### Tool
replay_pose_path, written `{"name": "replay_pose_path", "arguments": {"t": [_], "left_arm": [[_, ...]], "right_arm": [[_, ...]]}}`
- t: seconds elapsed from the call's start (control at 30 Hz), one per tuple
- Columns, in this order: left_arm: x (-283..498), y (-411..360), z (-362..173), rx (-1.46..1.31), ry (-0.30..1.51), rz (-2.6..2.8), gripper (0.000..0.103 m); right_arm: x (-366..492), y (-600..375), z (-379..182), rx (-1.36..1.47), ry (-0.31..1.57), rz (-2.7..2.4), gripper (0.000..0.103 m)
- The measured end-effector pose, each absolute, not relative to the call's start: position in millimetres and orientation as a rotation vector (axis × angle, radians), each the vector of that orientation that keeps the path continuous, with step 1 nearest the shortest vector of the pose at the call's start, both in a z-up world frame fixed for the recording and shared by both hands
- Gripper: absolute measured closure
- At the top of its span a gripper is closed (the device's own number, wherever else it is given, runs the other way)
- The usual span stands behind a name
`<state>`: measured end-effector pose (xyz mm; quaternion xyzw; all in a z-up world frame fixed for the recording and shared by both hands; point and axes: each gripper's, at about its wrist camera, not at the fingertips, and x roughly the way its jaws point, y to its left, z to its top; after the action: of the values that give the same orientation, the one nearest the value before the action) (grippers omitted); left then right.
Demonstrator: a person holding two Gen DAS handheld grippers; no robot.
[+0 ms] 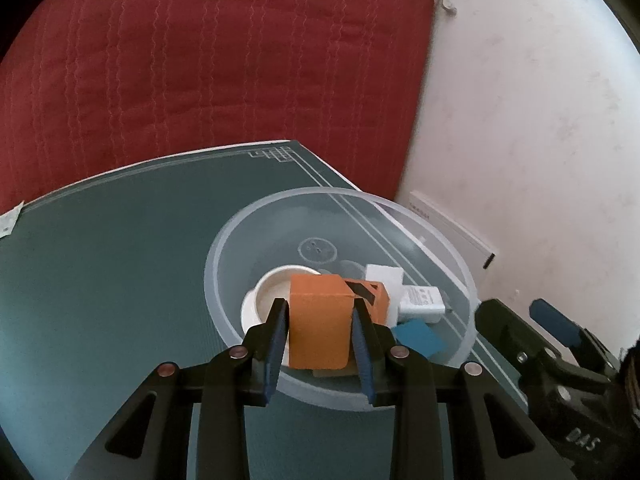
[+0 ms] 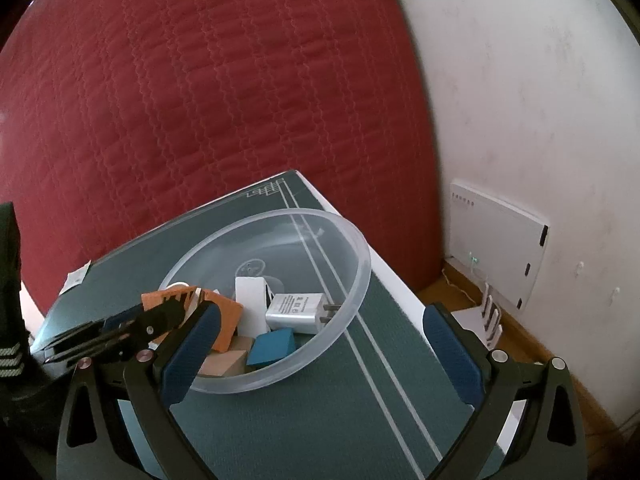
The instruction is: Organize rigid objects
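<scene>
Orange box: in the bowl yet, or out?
Over the bowl, not released. The left claw is shut on the orange box, above the white cup; whether it touches anything cannot be told.

Your left gripper (image 1: 320,320) and its orange box (image 1: 320,320) hide part of the white cup (image 1: 272,288). A wooden block (image 2: 224,362) sits half covered. Print on the charger (image 2: 296,306) is too small to read.
</scene>
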<state>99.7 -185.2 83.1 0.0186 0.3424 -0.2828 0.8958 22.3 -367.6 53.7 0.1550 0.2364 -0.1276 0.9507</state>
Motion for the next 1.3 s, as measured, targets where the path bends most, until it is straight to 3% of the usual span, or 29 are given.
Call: {"name": "replay_pose_path", "arguments": {"t": [0.5,1.3], "left_arm": [[81,-182,73,0.089,0.713,-0.598,0.069],[113,-177,79,0.121,0.704,-0.478,0.067]], "right_arm": [[22,-367,54,0.316,0.479,-0.26,0.001],[26,-365,53,0.323,0.482,-0.256,0.002]]}}
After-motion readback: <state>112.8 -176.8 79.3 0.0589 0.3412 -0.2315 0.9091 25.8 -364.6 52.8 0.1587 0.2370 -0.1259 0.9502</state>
